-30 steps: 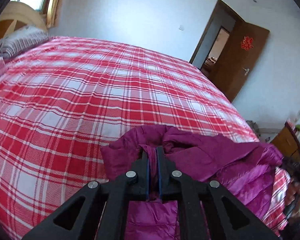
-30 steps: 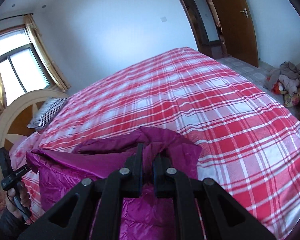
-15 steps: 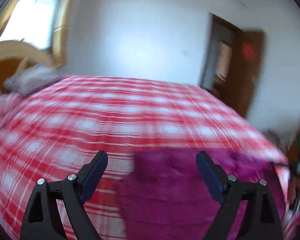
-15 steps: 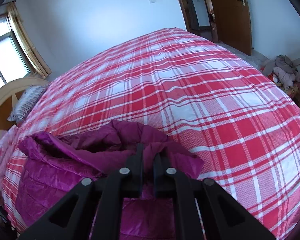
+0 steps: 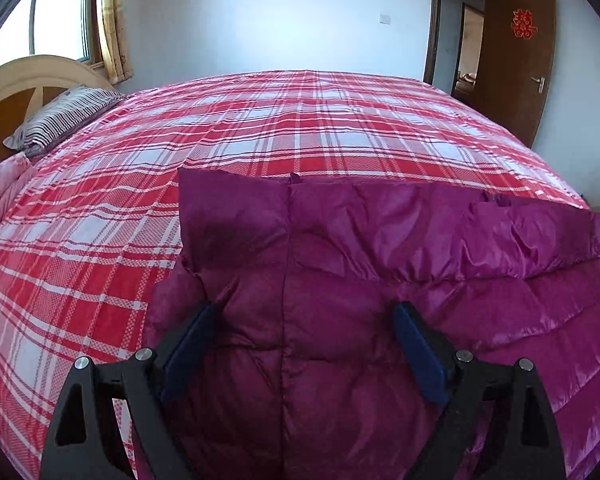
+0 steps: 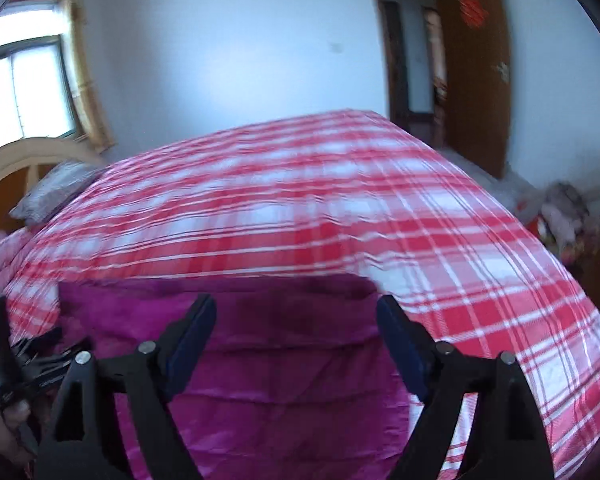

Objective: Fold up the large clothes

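A magenta quilted down jacket (image 5: 380, 280) lies flat on the near edge of a red and white plaid bed (image 5: 280, 120), its straight far edge across the bed. My left gripper (image 5: 304, 312) is open and empty, just above the jacket's left part. My right gripper (image 6: 296, 304) is open and empty above the jacket (image 6: 284, 360) near its right end; this view is blurred. The other hand-held gripper (image 6: 24, 376) shows at the lower left of the right wrist view.
A striped pillow (image 5: 64, 116) and wooden headboard (image 5: 16, 84) are at the far left, with a pink quilt (image 5: 0, 196) beside them. A window (image 5: 56, 12) is behind. An open brown door (image 5: 516, 60) is at the far right. Clutter lies on the floor (image 6: 564, 216).
Both grippers have let go of the jacket and opened, the left first, the right within the last half second. The jacket now lies spread flat instead of bunched.
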Demonstrator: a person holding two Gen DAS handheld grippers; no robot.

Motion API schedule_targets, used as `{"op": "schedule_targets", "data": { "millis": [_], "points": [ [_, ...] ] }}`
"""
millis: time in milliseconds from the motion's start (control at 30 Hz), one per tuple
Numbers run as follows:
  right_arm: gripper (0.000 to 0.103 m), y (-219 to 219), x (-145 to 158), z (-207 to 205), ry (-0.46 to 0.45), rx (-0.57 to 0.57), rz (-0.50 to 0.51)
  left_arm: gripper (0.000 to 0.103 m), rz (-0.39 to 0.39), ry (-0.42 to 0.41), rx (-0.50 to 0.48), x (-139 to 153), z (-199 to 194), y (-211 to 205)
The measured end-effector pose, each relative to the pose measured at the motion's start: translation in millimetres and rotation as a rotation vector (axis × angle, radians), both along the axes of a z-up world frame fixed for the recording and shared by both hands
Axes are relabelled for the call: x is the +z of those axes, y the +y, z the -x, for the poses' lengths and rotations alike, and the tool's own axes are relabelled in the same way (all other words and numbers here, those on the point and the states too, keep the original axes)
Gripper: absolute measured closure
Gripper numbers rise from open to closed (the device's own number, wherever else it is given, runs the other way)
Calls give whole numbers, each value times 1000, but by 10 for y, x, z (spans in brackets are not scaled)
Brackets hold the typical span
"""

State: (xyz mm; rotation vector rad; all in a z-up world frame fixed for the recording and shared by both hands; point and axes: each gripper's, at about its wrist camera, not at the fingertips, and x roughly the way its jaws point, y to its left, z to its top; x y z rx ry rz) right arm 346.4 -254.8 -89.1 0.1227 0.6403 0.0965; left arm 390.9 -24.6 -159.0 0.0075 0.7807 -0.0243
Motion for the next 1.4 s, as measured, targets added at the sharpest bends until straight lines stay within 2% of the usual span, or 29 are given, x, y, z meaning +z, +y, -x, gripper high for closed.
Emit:
{"op": "schedule_targets", "data": {
  "millis": [67, 167, 267, 333, 400, 467, 533, 600, 900, 1400],
  "points": [
    [21, 306, -53, -66, 27, 110, 34, 13, -2, 10, 6, 34, 7, -14],
    [43, 563, -273, -272, 85, 153, 78, 13, 49, 3, 5, 239, 79, -13],
    [44, 597, -567, -553, 183, 125, 65, 13, 53, -86, -42, 544, 101, -129],
    [44, 664, -711, -644, 199, 128, 96, 13, 28, -123, -74, 638, 21, -223],
    [41, 732, -800, -638, 202, 154, 116, 13, -4, -112, -70, 572, -144, -259],
    [40, 758, -835, -633, 194, 167, 126, 13, -46, -51, -20, 343, -372, -245],
    [40, 752, -856, -638, 191, 165, 124, 13, -46, 14, 4, 89, -496, -192],
    [40, 724, -885, -650, 193, 159, 97, 12, -8, 35, 13, -17, -535, -135],
    [41, 645, -968, -661, 195, 152, 20, 6, 7, 48, 31, -152, -578, -119],
    [41, 647, -1038, -691, 210, 138, 28, 1, -27, 88, 46, -240, -652, -171]
  ]
}}
